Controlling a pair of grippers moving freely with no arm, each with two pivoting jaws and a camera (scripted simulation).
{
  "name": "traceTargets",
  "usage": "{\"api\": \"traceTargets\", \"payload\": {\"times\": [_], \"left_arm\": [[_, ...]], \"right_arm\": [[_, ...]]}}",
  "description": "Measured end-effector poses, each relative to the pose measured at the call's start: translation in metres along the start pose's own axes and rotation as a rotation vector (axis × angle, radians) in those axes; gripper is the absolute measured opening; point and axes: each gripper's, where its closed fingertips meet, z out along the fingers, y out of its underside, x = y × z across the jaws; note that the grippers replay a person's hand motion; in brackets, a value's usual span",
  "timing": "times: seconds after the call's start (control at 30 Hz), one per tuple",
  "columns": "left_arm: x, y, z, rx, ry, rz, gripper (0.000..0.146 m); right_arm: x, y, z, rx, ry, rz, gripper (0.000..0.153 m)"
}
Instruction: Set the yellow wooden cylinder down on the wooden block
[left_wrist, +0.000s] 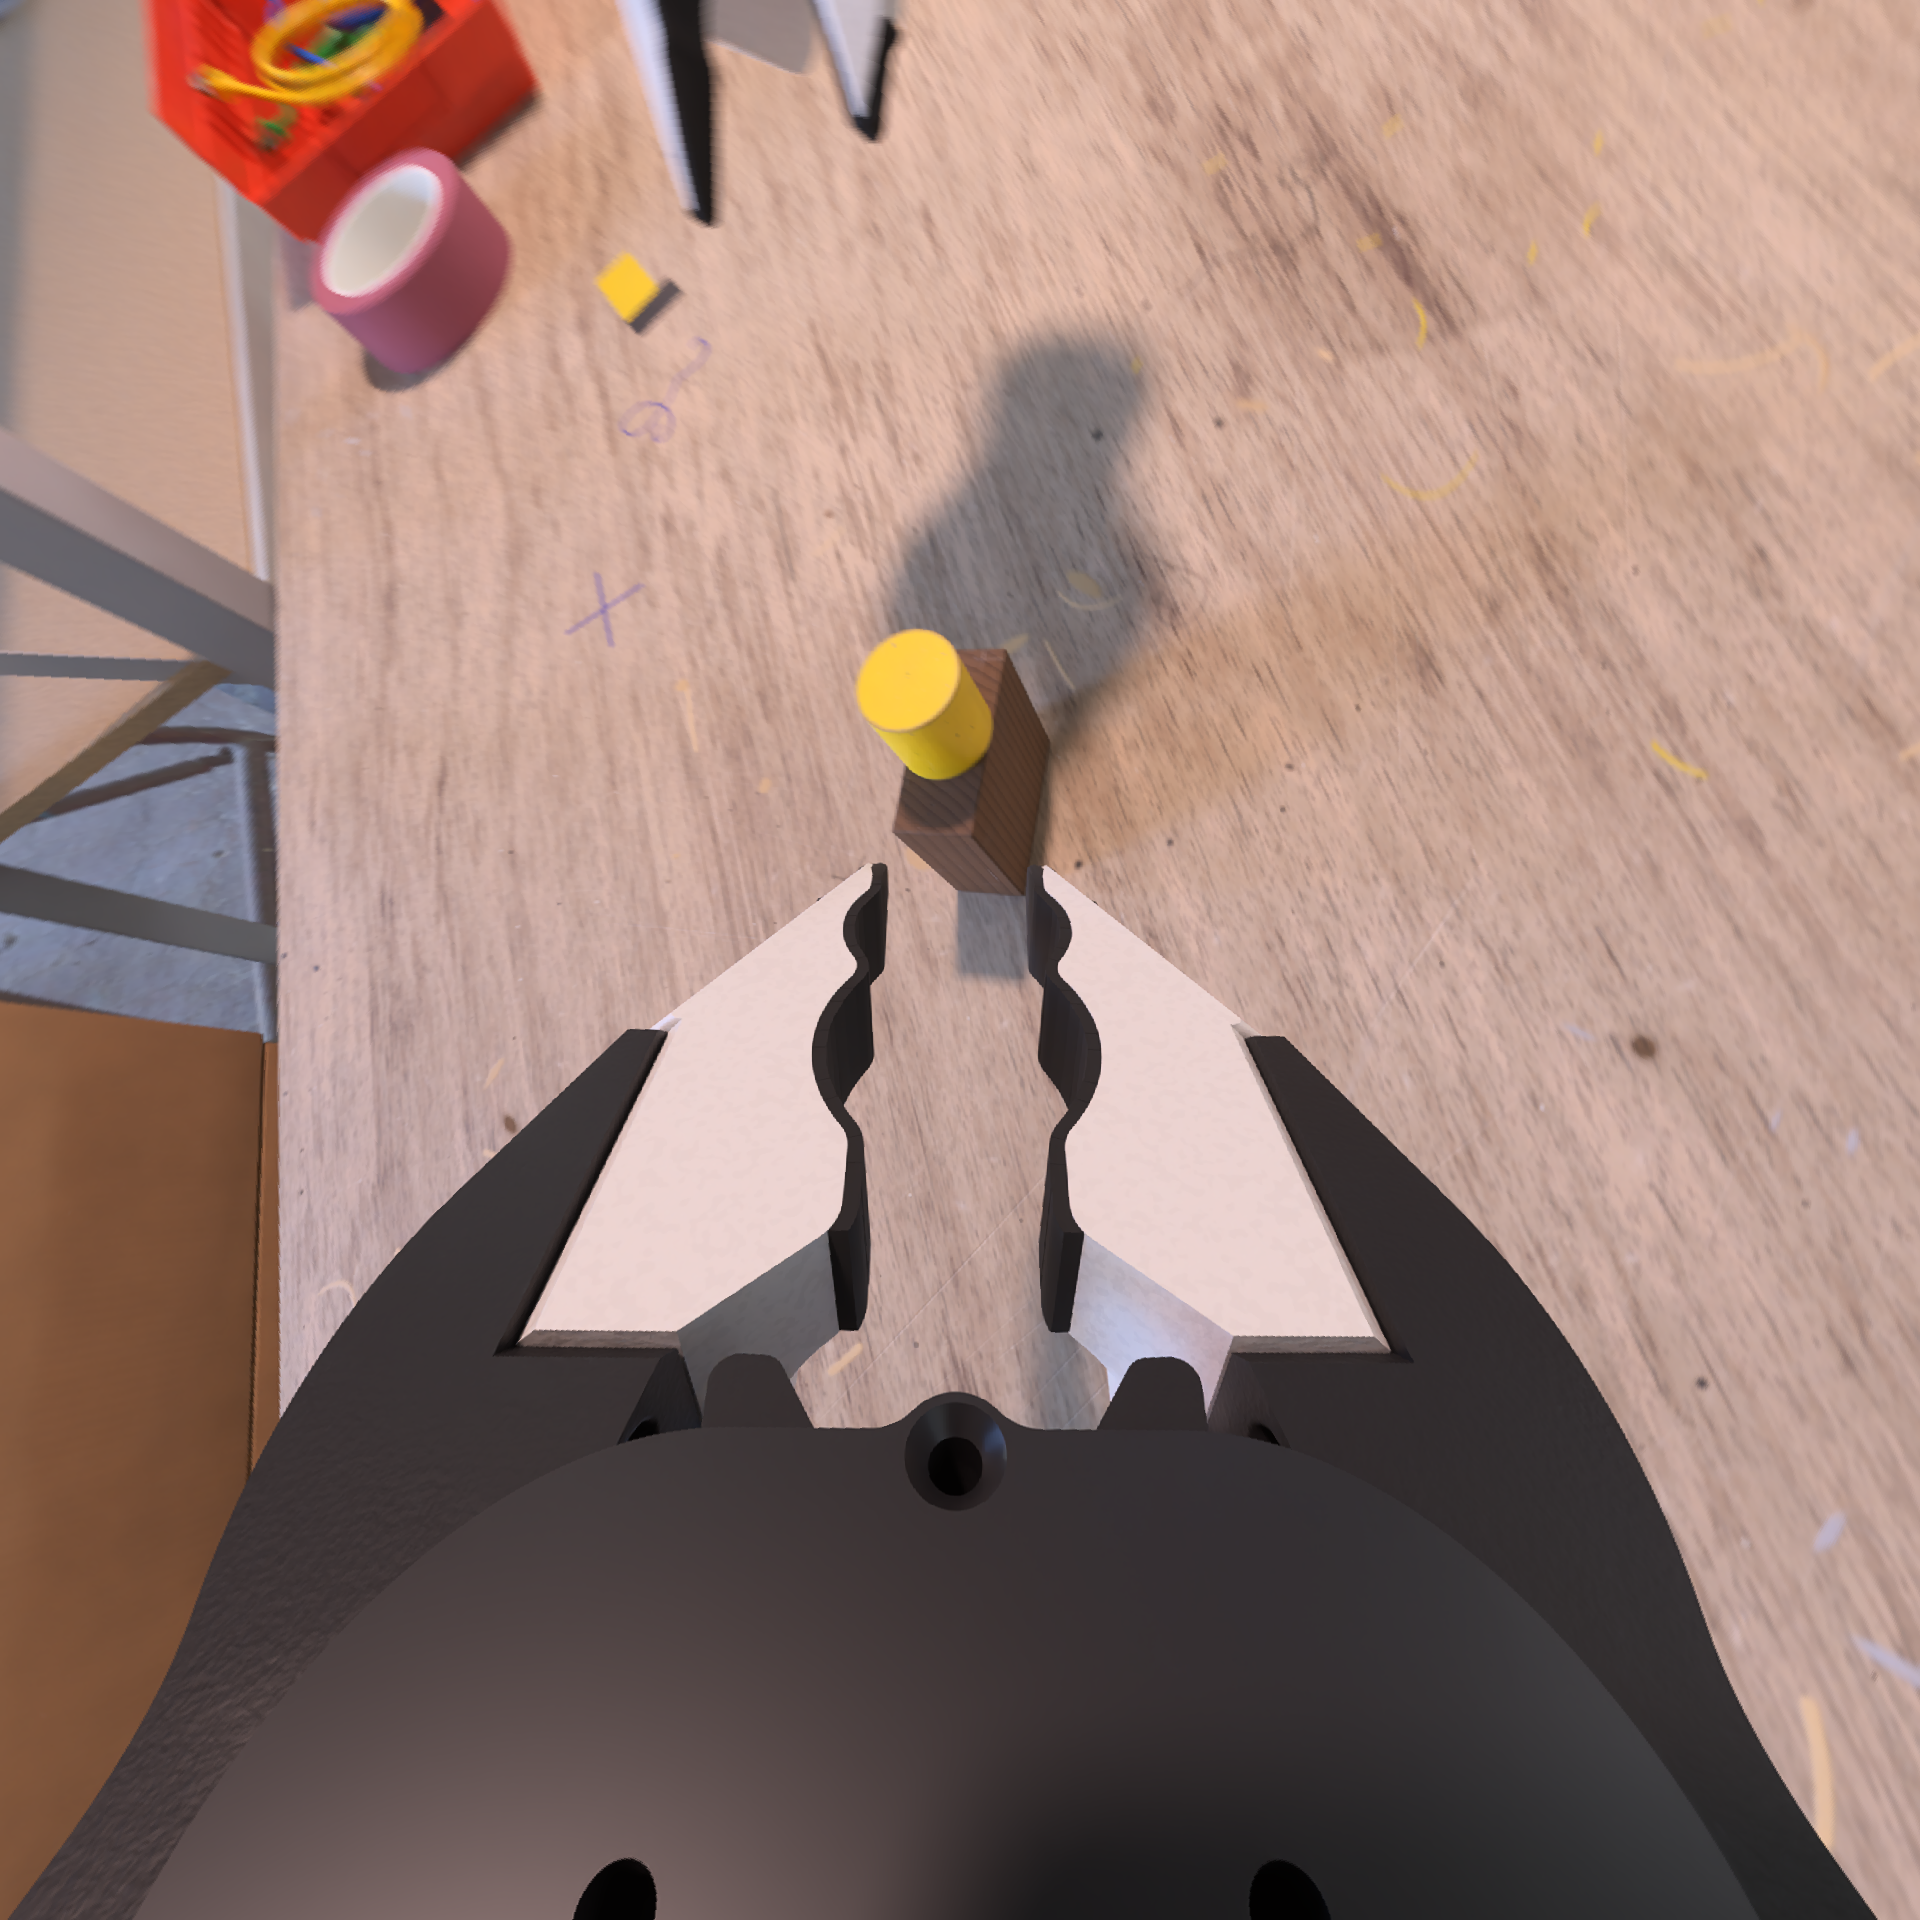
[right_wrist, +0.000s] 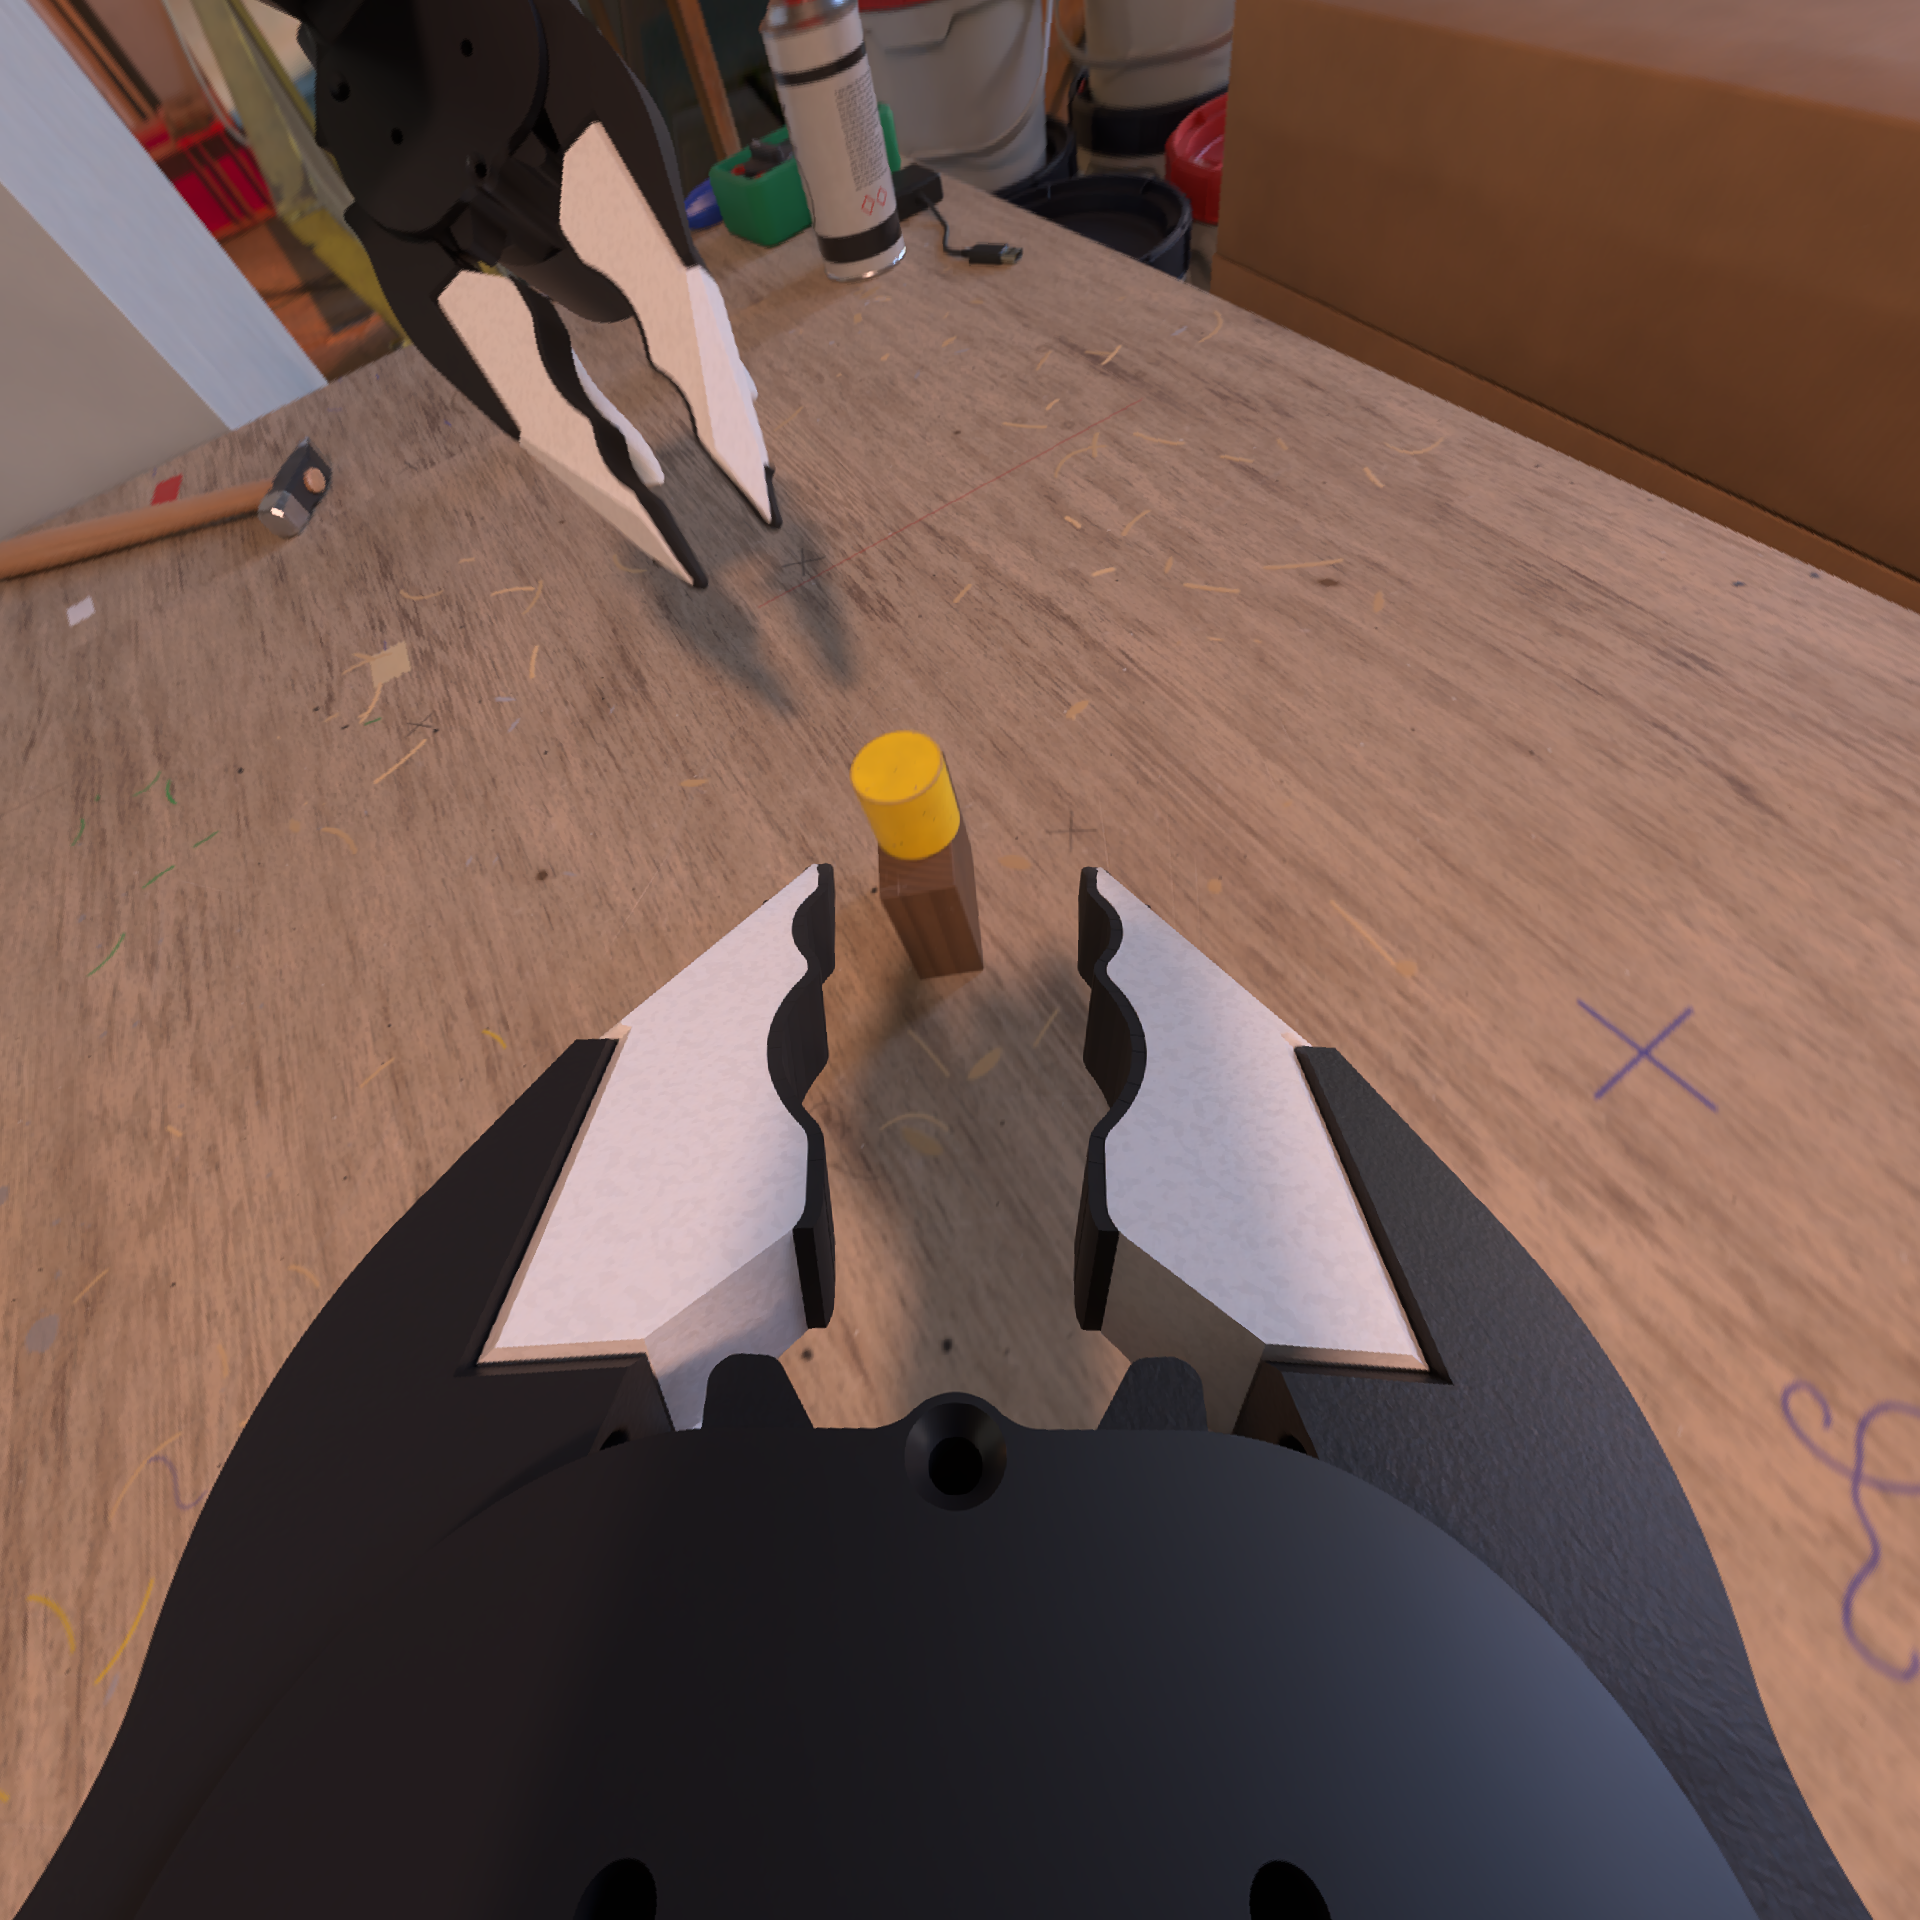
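Observation:
The yellow wooden cylinder (left_wrist: 923, 702) stands upright on the top end of the brown wooden block (left_wrist: 987, 800), which stands upright on the plywood table (left_wrist: 1455, 935). My left gripper (left_wrist: 956, 881) is open and empty, with its tips above and just short of the block. In the right wrist view the cylinder (right_wrist: 904, 795) sits on the block (right_wrist: 935, 914). My right gripper (right_wrist: 956, 878) is open wide and empty, its tips on either side of the block and nearer the camera. Neither gripper touches the cylinder. The left gripper (right_wrist: 735, 549) also shows beyond the block.
A red crate (left_wrist: 343, 94) of cables, a pink tape roll (left_wrist: 410, 260) and a small yellow square (left_wrist: 627, 286) lie near the table's left edge. A hammer (right_wrist: 156, 520), a spray can (right_wrist: 842, 145), a cable plug (right_wrist: 987, 251) and a cardboard box (right_wrist: 1558, 260) border the far side.

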Motion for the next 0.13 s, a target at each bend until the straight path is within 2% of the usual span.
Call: {"api": "traceTargets", "payload": {"times": [0.13], "left_arm": [[-0.007,-0.009,-0.018,0.122,-0.094,-0.107,0.028]], "right_arm": [[-0.015,0.021,-0.018,0.028,0.012,-0.014,0.045]]}}
